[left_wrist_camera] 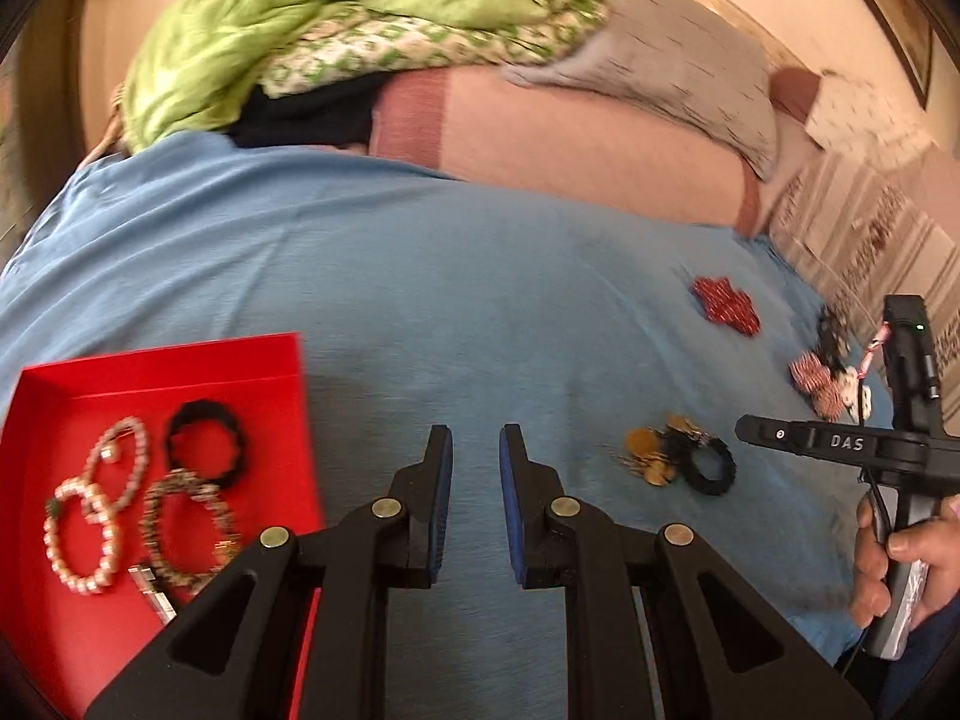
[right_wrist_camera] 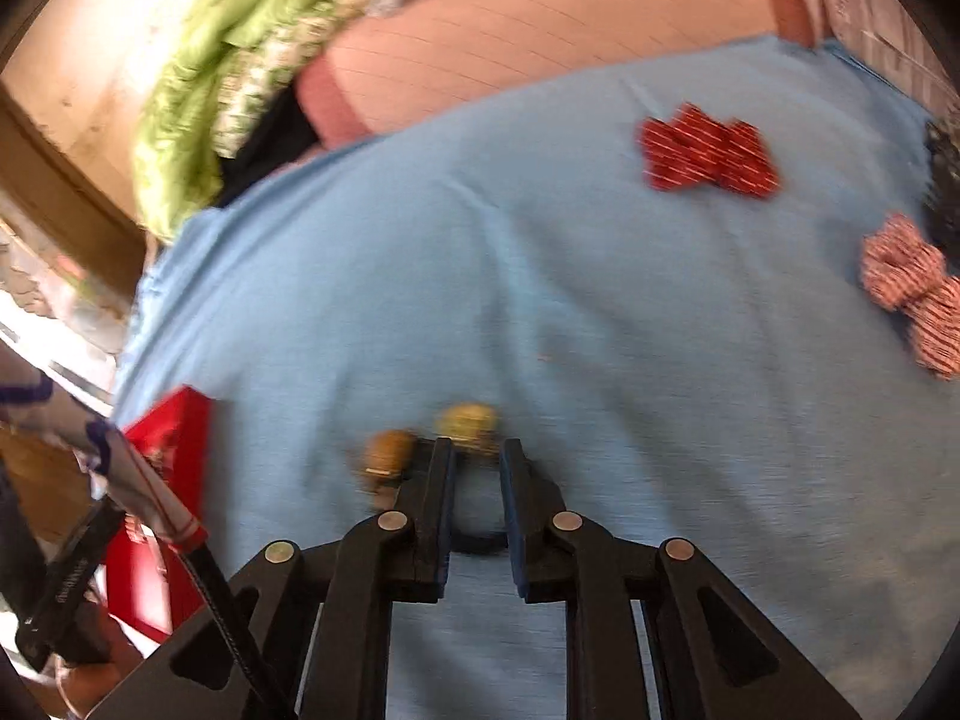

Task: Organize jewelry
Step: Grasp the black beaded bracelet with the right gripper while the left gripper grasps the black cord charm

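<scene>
A red tray [left_wrist_camera: 270,360] lies at the left on a blue cloth [left_wrist_camera: 420,276] and holds pearl bracelets [left_wrist_camera: 90,516], a beaded bracelet [left_wrist_camera: 186,528] and a black ring band [left_wrist_camera: 207,441]. My left gripper [left_wrist_camera: 476,450] is open and empty, just right of the tray. A black ring with gold discs [left_wrist_camera: 678,456] lies on the cloth. My right gripper [right_wrist_camera: 476,462] is open, its jaws straddling that black ring [right_wrist_camera: 477,543], with the gold discs [right_wrist_camera: 468,420] just beyond the fingertips. The right gripper also shows from the side in the left wrist view [left_wrist_camera: 840,441].
A dark red striped bow [left_wrist_camera: 723,305] [right_wrist_camera: 708,150] lies farther back. A pink striped bow [right_wrist_camera: 906,288] and a dark piece [right_wrist_camera: 942,180] lie at the right. Green bedding [left_wrist_camera: 336,30] and a pink pillow [left_wrist_camera: 570,138] lie behind the cloth. The red tray's corner [right_wrist_camera: 174,420] shows at left.
</scene>
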`<state>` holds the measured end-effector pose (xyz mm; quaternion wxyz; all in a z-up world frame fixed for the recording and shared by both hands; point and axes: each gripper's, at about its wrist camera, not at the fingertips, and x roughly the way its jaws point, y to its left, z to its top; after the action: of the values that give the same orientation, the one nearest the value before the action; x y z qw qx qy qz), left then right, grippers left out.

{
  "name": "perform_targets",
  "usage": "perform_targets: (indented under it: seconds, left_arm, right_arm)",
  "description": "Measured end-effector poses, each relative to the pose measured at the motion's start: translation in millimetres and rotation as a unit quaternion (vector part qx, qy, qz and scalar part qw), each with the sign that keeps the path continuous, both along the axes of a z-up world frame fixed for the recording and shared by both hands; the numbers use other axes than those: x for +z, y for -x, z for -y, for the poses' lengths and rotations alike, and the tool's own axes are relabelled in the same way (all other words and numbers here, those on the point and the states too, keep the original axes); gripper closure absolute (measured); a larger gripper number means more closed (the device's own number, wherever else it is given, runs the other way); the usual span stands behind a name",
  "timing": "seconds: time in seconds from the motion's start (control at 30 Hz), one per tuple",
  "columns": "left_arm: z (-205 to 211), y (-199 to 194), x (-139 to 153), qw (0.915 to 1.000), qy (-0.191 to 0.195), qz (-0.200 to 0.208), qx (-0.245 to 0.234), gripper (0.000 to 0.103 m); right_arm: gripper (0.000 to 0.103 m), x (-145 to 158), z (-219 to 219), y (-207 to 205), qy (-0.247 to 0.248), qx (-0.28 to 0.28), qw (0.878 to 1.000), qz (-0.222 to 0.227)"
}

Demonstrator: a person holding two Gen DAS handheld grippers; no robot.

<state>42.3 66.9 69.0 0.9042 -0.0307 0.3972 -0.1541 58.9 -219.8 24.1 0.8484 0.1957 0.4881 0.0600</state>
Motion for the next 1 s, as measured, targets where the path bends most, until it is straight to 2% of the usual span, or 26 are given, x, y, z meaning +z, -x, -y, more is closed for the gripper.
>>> perform_targets:
  seconds: [0.07,0.27,0.37,0.4,0.43,0.53,0.6,0.67,0.73,0.8,0.9,1.0]
  left_arm:
    - [10.6,-0.8,-3.5,1.0,-0.002,-0.005,-0.008,0.088]
    - [35.5,-5.3,-11.0,0.9996,-0.008,-0.013,-0.023,0.088]
    - [45.1,-7.2,-13.9,0.9993,-0.014,-0.017,-0.031,0.088]
    - [45.8,-7.8,-14.6,0.9992,-0.013,-0.018,-0.032,0.088]
    - [48.0,-8.5,-15.9,0.9991,-0.013,-0.02,-0.034,0.088]
    - [52.2,-10.9,-18.0,0.9989,-0.014,-0.023,-0.038,0.088]
    - [55.5,-12.4,-19.1,0.9987,-0.013,-0.025,-0.041,0.088]
    - [62.4,-13.3,-21.0,0.9981,-0.004,-0.031,-0.054,0.087]
    - [72.4,-13.9,-24.0,0.9965,0.005,-0.039,-0.073,0.087]
    - [84.5,-13.2,-26.9,0.995,0.007,-0.043,-0.089,0.087]
    - [106.2,-14.6,-33.0,0.9915,0.029,-0.055,-0.114,0.087]
    - [126.0,-15.2,-37.2,0.9903,0.027,-0.052,-0.126,0.087]
  right_arm:
    - [0.08,-6.6,6.7,1.7,0.007,0.003,1.0,-0.009]
    - [0.079,-23.6,-3.1,-4.2,0.029,0.051,0.998,-0.018]
    - [0.08,-26.8,-17.2,-4.5,0.089,0.074,0.993,-0.004]
    - [0.088,-25.8,-19.9,-4.2,0.102,0.078,0.992,-0.001]
    - [0.094,-24.1,-20.5,-3.2,0.118,0.077,0.99,-0.001]
    - [0.094,-13.9,-4.9,0.0,0.133,0.043,0.99,0.012]
    - [0.094,1.1,10.9,5.8,0.139,0.011,0.989,0.04]
    - [0.094,15.3,26.8,12.4,0.13,-0.019,0.989,0.073]
    - [0.094,23.5,41.3,20.0,0.097,-0.035,0.99,0.099]
    - [0.094,26.2,46.0,20.0,0.073,-0.043,0.99,0.11]
    - [0.094,27.2,42.5,18.4,0.064,-0.041,0.991,0.111]
    - [0.094,24.8,43.9,19.8,0.054,-0.032,0.992,0.108]
